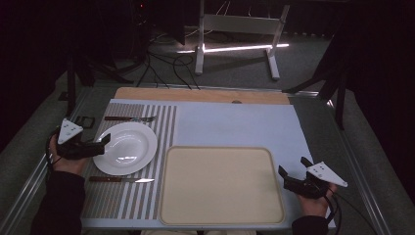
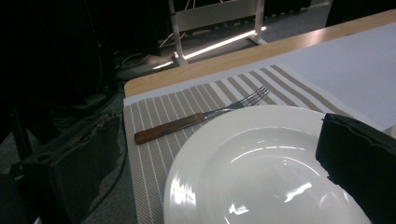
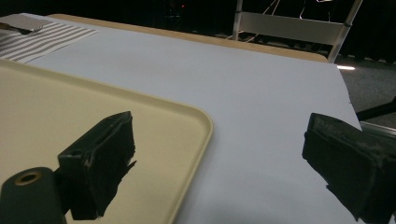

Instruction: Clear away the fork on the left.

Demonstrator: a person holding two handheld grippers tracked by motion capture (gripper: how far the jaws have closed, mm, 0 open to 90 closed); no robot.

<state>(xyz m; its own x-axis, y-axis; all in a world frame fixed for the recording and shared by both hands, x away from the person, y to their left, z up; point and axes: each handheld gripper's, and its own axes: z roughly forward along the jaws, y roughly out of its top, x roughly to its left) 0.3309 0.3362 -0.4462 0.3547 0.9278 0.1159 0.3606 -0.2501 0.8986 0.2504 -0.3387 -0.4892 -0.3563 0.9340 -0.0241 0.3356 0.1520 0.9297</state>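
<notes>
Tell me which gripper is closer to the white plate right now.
Left. The left gripper is at the white plate's left rim, one jaw over its edge. The right gripper is across the table, beyond the right edge of the beige tray.

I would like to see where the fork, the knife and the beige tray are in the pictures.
fork point(image 2: 187, 122): left gripper view, on its brown wooden handle.
knife point(image 1: 108, 179): high view, on its brown handle, near the plate.
beige tray point(image 1: 220, 188): high view, on its bare flat middle.
</notes>
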